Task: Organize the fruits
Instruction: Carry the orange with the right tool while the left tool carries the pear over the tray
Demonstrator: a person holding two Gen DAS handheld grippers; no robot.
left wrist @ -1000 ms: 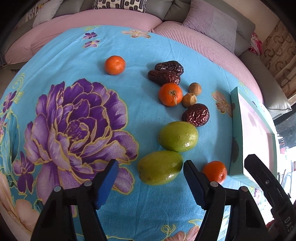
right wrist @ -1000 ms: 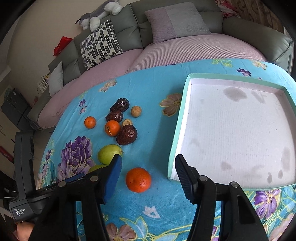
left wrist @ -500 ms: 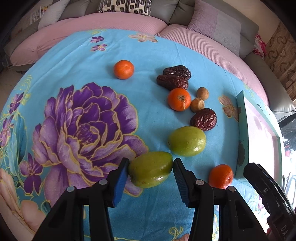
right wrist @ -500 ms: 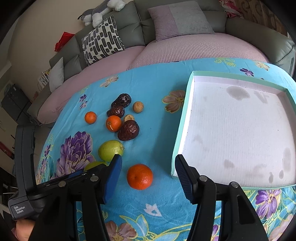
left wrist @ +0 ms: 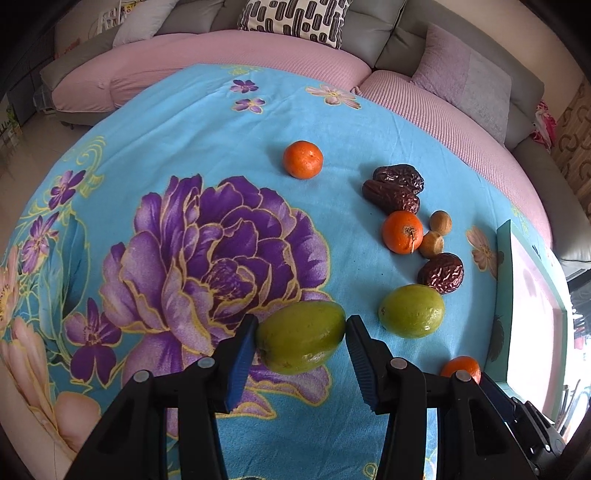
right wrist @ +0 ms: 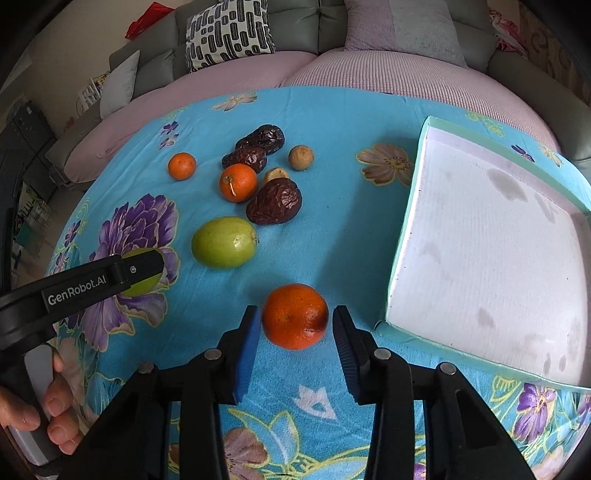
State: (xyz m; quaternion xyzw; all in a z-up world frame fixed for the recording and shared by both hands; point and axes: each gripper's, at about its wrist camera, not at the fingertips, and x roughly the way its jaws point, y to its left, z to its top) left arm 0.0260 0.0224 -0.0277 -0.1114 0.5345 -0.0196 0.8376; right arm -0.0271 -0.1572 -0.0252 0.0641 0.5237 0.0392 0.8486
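My left gripper [left wrist: 300, 341] is shut on a green fruit [left wrist: 301, 341], its blue pads touching both ends. A second green fruit [left wrist: 412, 311] lies to its right. My right gripper [right wrist: 293, 325] is open around an orange [right wrist: 295, 316] on the cloth, with small gaps on both sides. Two more oranges [left wrist: 303, 159] [left wrist: 402, 232], three dark red dates [right wrist: 274, 201] and two small brown fruits [right wrist: 301, 157] lie further back. A white tray with a teal rim [right wrist: 404, 229] stands to the right with nothing in it.
The fruits lie on a blue flowered cloth [left wrist: 207, 155]. A pink and grey sofa with cushions [left wrist: 295, 18] curves behind it. The left gripper's body and the hand holding it [right wrist: 55, 406] show at the left of the right wrist view.
My left gripper closed onto the near green fruit, which was between open jaws before. My right gripper moved forward so the orange now sits between its jaws, and narrowed.
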